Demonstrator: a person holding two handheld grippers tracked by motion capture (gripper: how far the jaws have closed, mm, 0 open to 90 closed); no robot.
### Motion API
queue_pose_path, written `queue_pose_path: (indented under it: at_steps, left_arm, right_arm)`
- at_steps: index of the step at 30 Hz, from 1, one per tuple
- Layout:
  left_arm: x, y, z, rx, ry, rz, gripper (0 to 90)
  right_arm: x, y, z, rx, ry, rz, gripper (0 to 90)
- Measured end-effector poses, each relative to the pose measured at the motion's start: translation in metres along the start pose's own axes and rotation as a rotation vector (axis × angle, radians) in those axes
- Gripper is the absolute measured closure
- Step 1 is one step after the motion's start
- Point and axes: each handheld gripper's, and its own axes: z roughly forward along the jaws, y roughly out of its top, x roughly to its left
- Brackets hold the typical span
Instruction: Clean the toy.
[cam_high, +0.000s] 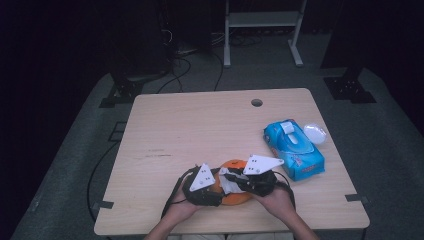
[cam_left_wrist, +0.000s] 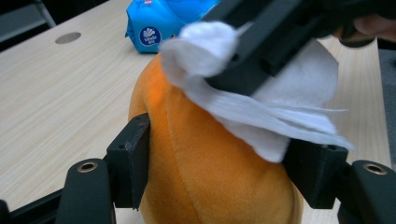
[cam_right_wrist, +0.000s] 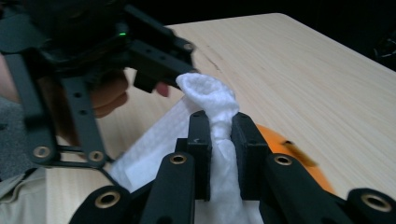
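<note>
The left gripper (cam_high: 212, 187) has its jaws set wide around an orange plush toy (cam_left_wrist: 205, 172), one jaw pressed against each side of the soft body, so the toy sits clamped between them at the near edge of the table (cam_high: 200, 125). In the left gripper view the toy bulges up between the two black jaws.

The right gripper (cam_right_wrist: 219, 158) is pinched narrow on a white wipe (cam_right_wrist: 212, 100). A bunched fold of the wipe sticks up just past its jaw tips, and the rest trails back under the gripper. The wipe lies draped over the top of the toy, touching it, directly ahead of the left gripper's jaws. In the high view the right gripper (cam_high: 240, 177) meets the left one over the toy, each held in one of the person's hands.

Beyond the right gripper, off to its outer side, lies a blue pack of wipes (cam_high: 294, 149), apart from the toy. A small clear lid (cam_high: 315, 133) rests just beside the pack's far end.
</note>
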Motion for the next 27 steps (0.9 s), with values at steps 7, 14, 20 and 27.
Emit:
queue_pose_path:
  at_steps: [7, 14, 20, 27]
  left_arm:
    - [0.000, 0.000, 0.002, -0.020, -0.028, -0.003, 25.9]
    - [0.020, -0.009, 0.001, -0.013, -0.103, -0.172, 16.8]
    - [0.001, -0.001, 0.002, 0.004, -0.035, -0.038, 29.5]
    - [0.011, -0.008, -0.001, 0.012, -0.038, -0.078, 33.3]
  right_arm:
    - [-0.030, -0.019, -0.014, 0.006, -0.036, 0.120, 78.5]
    - [-0.026, -0.018, -0.009, 0.023, -0.044, 0.095, 78.6]
    - [0.008, 0.001, 0.002, 0.006, 0.015, 0.006, 78.5]
    - [-0.023, -0.015, -0.010, 0.023, -0.073, 0.073, 78.5]
